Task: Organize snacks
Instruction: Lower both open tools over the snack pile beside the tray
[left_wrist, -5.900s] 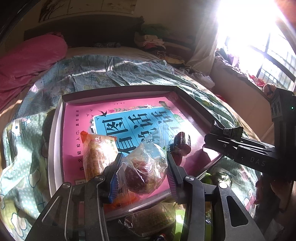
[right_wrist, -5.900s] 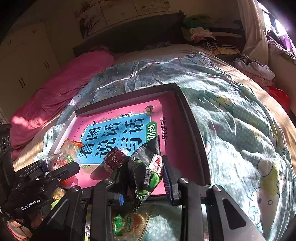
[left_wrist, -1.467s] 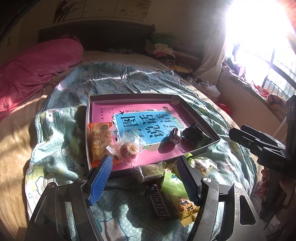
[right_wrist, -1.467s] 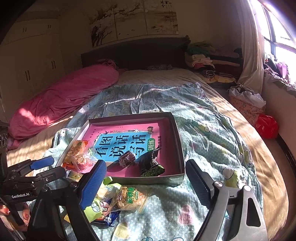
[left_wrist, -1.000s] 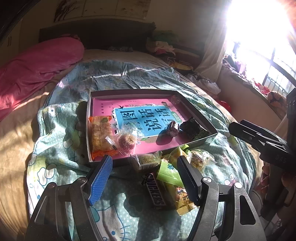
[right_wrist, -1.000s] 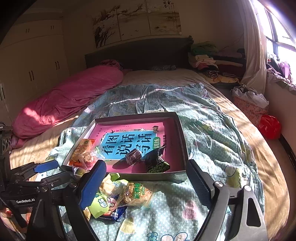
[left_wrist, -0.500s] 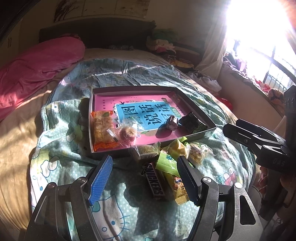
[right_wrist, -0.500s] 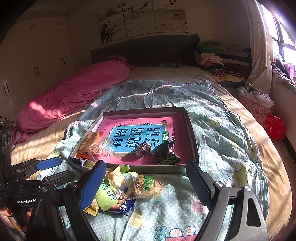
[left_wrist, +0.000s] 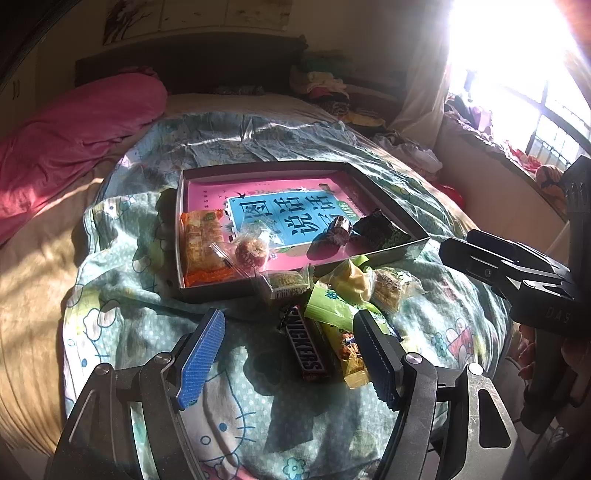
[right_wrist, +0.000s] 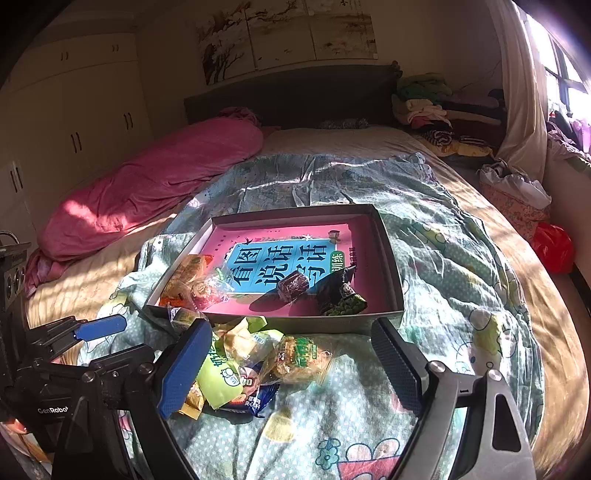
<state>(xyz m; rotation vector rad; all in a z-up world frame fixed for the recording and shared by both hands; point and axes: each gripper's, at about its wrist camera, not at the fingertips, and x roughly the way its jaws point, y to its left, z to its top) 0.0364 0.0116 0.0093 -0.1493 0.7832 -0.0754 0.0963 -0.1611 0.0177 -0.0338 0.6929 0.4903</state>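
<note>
Both tools drew back | left tool (left_wrist: 290, 354) agape | right tool (right_wrist: 291, 363) agape

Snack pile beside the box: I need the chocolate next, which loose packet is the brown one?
The dark brown Snickers bar, lying lengthwise between the left gripper's open jaws; neighbours are green or yellow.

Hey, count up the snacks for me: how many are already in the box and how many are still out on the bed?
In the box: 4, namely orange pack, clear-wrapped round snack, dark wrapped candy, dark green packet.
On the quilt, piled in front of the box: about 6, including a Snickers bar; overlap hides some.
Total: about 10.
</note>
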